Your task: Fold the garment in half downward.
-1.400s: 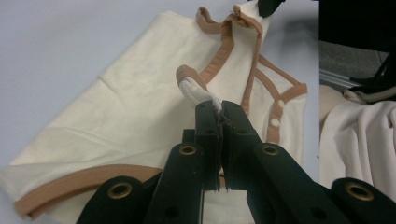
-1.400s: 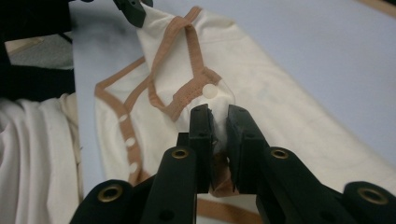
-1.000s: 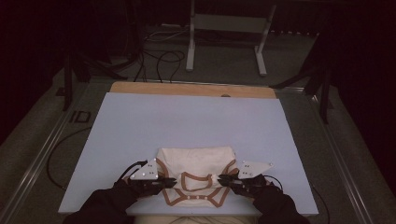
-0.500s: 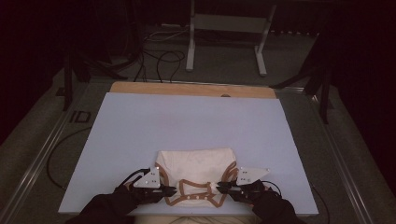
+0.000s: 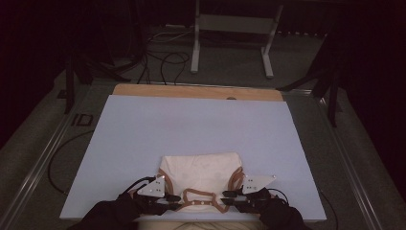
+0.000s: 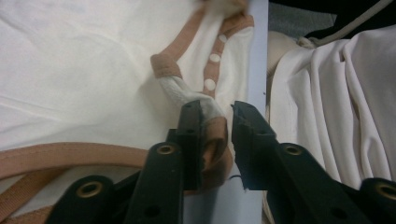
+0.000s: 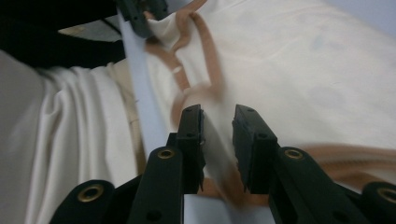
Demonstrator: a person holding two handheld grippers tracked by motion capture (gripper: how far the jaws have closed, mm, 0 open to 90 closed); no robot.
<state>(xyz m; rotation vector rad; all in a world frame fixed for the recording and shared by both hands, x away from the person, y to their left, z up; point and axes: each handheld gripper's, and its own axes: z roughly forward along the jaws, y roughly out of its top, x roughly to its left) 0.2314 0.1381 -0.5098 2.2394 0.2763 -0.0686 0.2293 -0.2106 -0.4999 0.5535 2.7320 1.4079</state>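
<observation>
So on the left, the left gripper (image 5: 175,197) sits low at the near edge of the bench (image 5: 143,139), right at the left side of the garment (image 5: 201,167). It's a cream-coloured piece with tan trim (image 6: 70,154) and a row of little white snaps (image 6: 214,58), folded flat near the front of the bench. In the left gripper view the jaws have just been opening, and a bunched bit of tan edge and white fabric sits between them, against the left jaw with a gap at the right one, so it isn't pinched.

Across the middle, the tan neckline loop (image 5: 198,194) lies between the two grippers.

On the right, the right gripper (image 5: 228,196) points in at the garment's right side. Its jaws have just been opening too. In the right gripper view a blurry fold of cream cloth with tan edge runs through the gap, and I can't tell if the pads press on it.
</observation>
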